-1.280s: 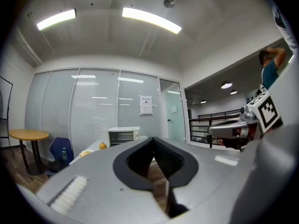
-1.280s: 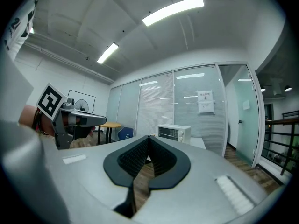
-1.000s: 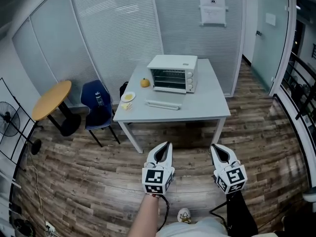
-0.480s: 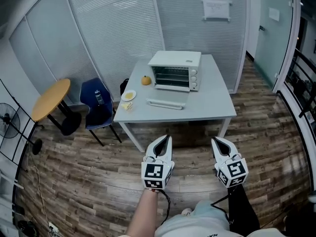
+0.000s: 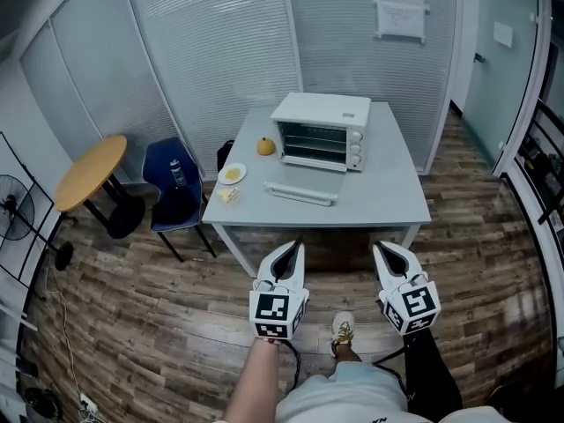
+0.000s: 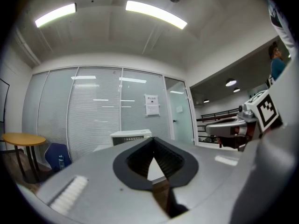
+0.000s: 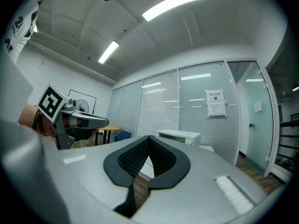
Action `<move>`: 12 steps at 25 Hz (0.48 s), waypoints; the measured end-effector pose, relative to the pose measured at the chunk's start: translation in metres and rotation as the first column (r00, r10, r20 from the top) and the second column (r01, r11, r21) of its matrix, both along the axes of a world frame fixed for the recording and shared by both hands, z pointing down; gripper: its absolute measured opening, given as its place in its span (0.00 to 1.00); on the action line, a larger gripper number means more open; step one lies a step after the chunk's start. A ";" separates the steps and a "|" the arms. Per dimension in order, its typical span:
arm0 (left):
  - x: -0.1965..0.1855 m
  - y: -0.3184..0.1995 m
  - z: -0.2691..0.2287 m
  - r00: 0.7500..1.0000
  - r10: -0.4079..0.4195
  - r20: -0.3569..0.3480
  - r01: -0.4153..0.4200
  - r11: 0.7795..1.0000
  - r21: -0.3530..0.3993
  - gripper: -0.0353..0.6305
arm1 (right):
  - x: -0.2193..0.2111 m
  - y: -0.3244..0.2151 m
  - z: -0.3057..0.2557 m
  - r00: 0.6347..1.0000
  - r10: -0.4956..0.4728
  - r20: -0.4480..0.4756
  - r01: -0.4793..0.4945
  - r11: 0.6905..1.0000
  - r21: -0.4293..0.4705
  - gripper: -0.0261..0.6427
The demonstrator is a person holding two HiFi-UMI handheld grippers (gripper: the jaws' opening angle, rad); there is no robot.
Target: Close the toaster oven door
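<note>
**Oven door down, both grippers closed on nothing**

At the far left of the head view a fan (image 5: 13,214) stands on the wood floor. Next to it is a round wooden table (image 5: 91,173), then a blue chair (image 5: 176,192) with a bottle (image 5: 177,175) on its seat. The chair sits just beside the left end of a grey table (image 5: 392,203).

Near that end of the grey table are a small plate (image 5: 231,174) and, further back, an orange fruit (image 5: 265,146). The toaster oven (image 5: 322,131) stands at the back of the table, about midway along. Its racks are in plain view, and its door (image 5: 301,193) is folded down flat in front of it, the pale handle edge pointing toward the person.

The left gripper (image 5: 293,249) is held low over the floor, well short of the table. Its own view shows its jaws pressed together at the tips with nothing between them. The right gripper (image 5: 381,247) is beside it at the same height — likewise tips together and empty, and aimed at the oven. Between the two grippers, lower down, is the person's shoe (image 5: 343,329). A paper notice (image 5: 402,7) hangs on the blinds behind the table.
</note>
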State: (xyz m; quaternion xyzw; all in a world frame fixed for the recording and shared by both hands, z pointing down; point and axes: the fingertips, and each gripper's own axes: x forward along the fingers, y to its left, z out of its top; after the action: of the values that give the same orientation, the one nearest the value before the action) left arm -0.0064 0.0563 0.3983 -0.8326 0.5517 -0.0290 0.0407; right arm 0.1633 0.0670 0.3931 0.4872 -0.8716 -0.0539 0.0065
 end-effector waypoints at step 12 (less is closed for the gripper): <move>-0.013 -0.108 0.008 0.999 -0.037 0.037 0.037 0.999 -0.002 0.13 | -0.012 -0.123 0.010 0.999 -0.018 0.038 0.018 1.000 -0.001 0.04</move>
State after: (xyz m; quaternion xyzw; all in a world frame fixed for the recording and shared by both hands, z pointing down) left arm -0.0196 -0.0522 0.4062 -0.8215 0.5662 -0.0456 0.0492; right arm 0.1514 -0.0555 0.4029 0.4802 -0.8760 -0.0442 -0.0104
